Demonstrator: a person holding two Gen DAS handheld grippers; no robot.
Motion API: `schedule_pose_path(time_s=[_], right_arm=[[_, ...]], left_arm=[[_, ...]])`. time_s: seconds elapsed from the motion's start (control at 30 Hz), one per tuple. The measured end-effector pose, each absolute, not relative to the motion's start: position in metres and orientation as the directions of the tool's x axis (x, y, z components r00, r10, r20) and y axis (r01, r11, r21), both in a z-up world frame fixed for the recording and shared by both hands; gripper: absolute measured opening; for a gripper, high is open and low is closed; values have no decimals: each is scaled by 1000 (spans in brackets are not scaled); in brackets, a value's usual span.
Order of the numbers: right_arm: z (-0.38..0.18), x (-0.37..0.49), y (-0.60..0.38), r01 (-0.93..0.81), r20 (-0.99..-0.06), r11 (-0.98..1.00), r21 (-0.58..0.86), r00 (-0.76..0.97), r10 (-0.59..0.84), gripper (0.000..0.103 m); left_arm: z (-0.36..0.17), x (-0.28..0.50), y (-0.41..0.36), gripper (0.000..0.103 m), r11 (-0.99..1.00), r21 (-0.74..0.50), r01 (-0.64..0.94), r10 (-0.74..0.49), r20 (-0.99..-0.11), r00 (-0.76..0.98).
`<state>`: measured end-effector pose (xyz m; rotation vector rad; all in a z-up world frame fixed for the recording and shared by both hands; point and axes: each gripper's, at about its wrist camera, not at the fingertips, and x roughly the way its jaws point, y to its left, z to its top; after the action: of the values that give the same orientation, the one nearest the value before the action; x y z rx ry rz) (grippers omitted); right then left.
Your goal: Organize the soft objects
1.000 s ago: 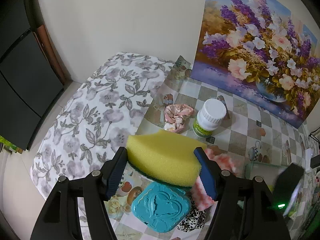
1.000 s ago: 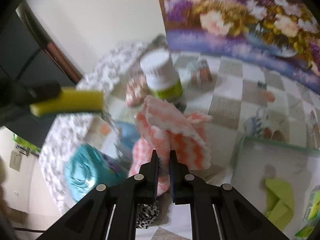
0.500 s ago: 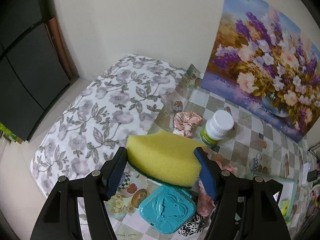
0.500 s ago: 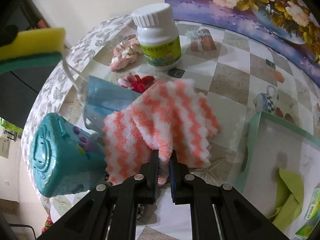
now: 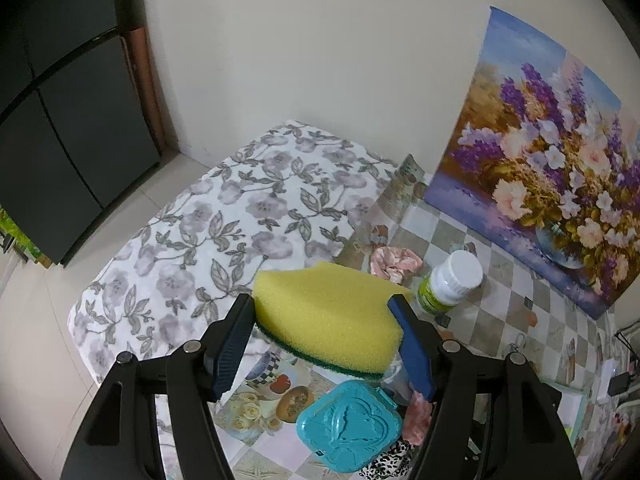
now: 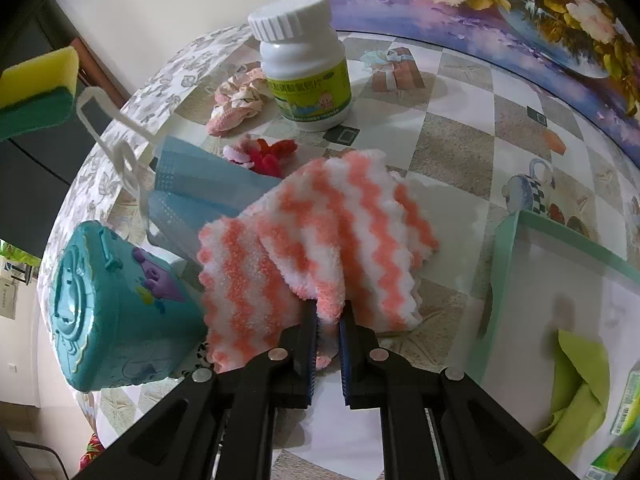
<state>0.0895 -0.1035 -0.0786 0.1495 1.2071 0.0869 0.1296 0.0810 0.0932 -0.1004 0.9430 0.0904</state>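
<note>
My left gripper [image 5: 326, 332] is shut on a yellow sponge with a green scouring side [image 5: 328, 318], held high above the table; the sponge also shows at the left edge of the right wrist view [image 6: 38, 90]. My right gripper [image 6: 329, 322] is shut on an orange-and-white striped fluffy cloth [image 6: 320, 236] low over the table. A blue face mask [image 6: 196, 188] lies beside the cloth, partly under it. A pink scrunchie [image 6: 238, 102] and a small red-pink soft item [image 6: 266, 152] lie near the bottle.
A white pill bottle [image 6: 306, 68] stands at the back. A teal plastic box [image 6: 108, 308] lies left of the cloth. A green-rimmed white tray [image 6: 508, 264] at the right holds a lime-green cloth [image 6: 580, 392]. A flower painting [image 5: 560, 160] leans on the wall.
The left gripper has risen with the sponge, so the table looks farther away. The right gripper has come down with the striped cloth, which now rests spread beside the face mask.
</note>
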Motion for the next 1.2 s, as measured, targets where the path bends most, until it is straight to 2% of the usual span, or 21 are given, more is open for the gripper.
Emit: schedule_pose_path(time_s=[0.47, 0.7, 0.93, 1.07, 1.1, 1.17, 1.2], right_arm=[[-79, 87, -105, 16, -924, 986, 167, 352, 151, 10], [-66, 86, -116, 47, -919, 983, 176, 365, 147, 10], [-53, 78, -147, 134, -924, 978, 158, 369, 98, 11], [-41, 72, -158, 164, -918, 973, 165, 386, 91, 14], [-37, 70, -160, 167, -917, 973, 159, 390, 83, 16], [-31, 68, -165, 177, -915, 973, 151, 398, 69, 31], [-27, 65, -169, 187, -912, 971, 148, 406, 60, 44]], left_arm=[[103, 124, 104, 70, 973, 0, -231, 143, -784, 604], [114, 118, 97, 70, 983, -86, -160, 35, -778, 628], [134, 106, 63, 70, 983, -182, -3, -136, -745, 653], [141, 98, 44, 70, 982, -180, 55, -171, -733, 658], [142, 95, 41, 70, 982, -177, 64, -175, -732, 659], [145, 91, 34, 70, 981, -178, 83, -187, -727, 661], [146, 90, 32, 70, 979, -181, 89, -194, -724, 661]])
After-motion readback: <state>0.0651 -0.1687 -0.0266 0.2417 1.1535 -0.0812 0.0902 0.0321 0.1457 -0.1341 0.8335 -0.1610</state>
